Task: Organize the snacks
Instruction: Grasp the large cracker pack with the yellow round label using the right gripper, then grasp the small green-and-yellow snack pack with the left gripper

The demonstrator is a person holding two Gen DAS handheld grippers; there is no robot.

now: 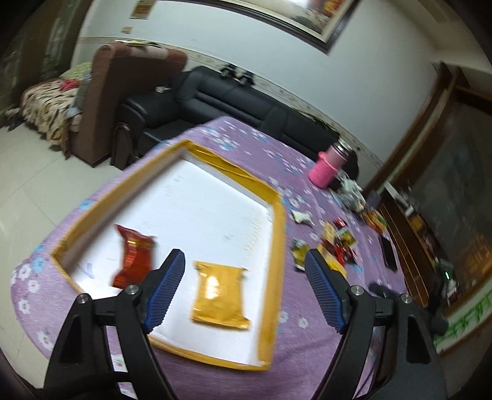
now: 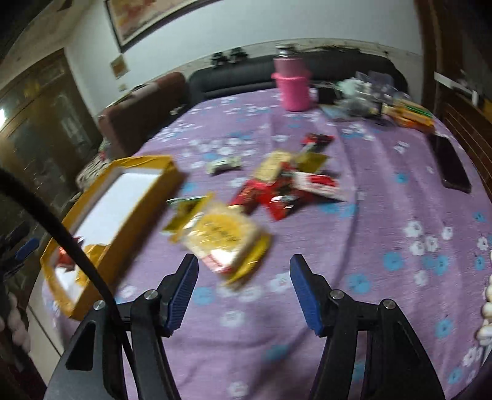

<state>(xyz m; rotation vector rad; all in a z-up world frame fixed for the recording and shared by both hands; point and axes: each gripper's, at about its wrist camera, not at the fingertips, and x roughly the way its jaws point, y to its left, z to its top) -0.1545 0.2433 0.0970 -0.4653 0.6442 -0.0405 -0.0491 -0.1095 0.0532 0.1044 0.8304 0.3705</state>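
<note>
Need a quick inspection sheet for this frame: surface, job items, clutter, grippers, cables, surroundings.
Surface: table under a purple floral cloth.
Job's things: yellow-rimmed box with a white floor, holding a red packet and a yellow packet; snack pile loose on the cloth beside the box, nearest a pale yellow packet.
Clutter: pink bottle, dark phone, mixed small items at the far edge.
Grippers: left gripper open over the box, nothing between the jaws; right gripper open, empty, facing the pile.
Cables: black cable crossing the right wrist view.
Surroundings: black sofa, brown armchair, framed picture.
</note>
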